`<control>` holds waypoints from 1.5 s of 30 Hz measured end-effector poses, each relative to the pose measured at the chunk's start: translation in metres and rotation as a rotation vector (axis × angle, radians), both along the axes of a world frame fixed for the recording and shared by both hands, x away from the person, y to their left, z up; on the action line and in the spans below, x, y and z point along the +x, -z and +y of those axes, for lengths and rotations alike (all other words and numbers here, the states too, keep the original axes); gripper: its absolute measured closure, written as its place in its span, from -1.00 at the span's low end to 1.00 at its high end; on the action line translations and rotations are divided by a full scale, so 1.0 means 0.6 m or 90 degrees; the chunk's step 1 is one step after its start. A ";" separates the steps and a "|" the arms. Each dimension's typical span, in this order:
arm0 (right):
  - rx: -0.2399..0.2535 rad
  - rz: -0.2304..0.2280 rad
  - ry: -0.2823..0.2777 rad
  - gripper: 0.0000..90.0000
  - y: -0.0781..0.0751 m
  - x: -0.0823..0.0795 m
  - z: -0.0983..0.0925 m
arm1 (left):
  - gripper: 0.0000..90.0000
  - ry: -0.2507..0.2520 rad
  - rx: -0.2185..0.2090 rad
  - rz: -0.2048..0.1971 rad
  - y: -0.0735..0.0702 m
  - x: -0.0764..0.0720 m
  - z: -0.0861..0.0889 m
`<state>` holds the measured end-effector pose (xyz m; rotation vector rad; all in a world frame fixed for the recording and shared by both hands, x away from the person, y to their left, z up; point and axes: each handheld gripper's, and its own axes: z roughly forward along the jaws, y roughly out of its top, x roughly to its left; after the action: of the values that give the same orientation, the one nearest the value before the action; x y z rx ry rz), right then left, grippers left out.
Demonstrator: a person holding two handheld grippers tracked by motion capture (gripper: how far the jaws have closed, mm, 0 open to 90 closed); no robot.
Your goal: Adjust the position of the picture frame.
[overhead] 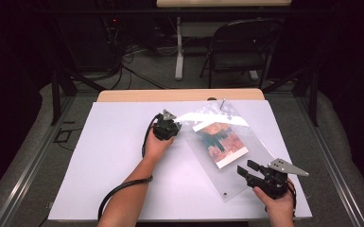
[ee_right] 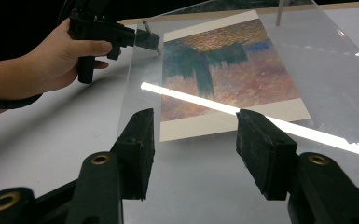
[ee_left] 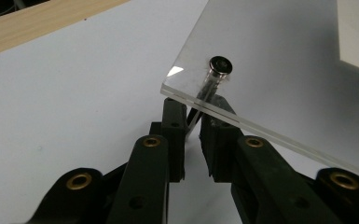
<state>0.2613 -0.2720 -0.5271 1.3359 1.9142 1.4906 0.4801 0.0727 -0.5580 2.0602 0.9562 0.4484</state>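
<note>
A clear acrylic panel [overhead: 222,182] lies tilted over a colourful print [overhead: 221,142] on the white table [overhead: 118,179]. My left gripper [overhead: 176,124] is at the panel's left corner. In the left gripper view a screw [ee_left: 220,65] passes down through that corner of the panel [ee_left: 284,70], and the left gripper [ee_left: 193,119] is shut on the screw's shaft just under the edge. My right gripper [overhead: 246,166] stands open by the panel's near right side. In the right gripper view its jaws [ee_right: 193,135] are wide apart over the panel [ee_right: 335,84], short of the print [ee_right: 228,79].
A second upright screw [overhead: 222,103] stands at the panel's far corner, and a small hole [overhead: 225,193] marks the near corner. A wooden strip [overhead: 179,95] runs along the table's back edge. A folding chair [overhead: 241,47] stands behind the table.
</note>
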 end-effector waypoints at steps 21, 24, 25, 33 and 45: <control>0.009 0.008 -0.004 0.04 0.003 0.002 0.000 | 0.86 0.011 0.010 -0.006 -0.006 -0.024 0.010; 0.008 0.012 -0.005 0.03 0.003 0.001 -0.001 | 0.86 0.020 0.016 -0.010 -0.007 -0.041 0.018; 0.010 0.011 -0.005 0.03 0.003 0.002 0.000 | 0.86 0.024 0.017 -0.011 -0.008 -0.048 0.022; 0.013 0.008 -0.007 0.03 0.003 0.001 0.003 | 0.86 0.050 0.016 -0.012 -0.005 -0.112 0.049; 0.010 0.016 -0.014 0.02 0.003 -0.001 0.011 | 0.85 0.078 0.021 -0.011 -0.005 -0.177 0.068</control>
<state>0.2610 -0.2654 -0.5291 1.3501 1.9422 1.5093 0.3740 0.1134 -0.5552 2.1273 0.8118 0.4180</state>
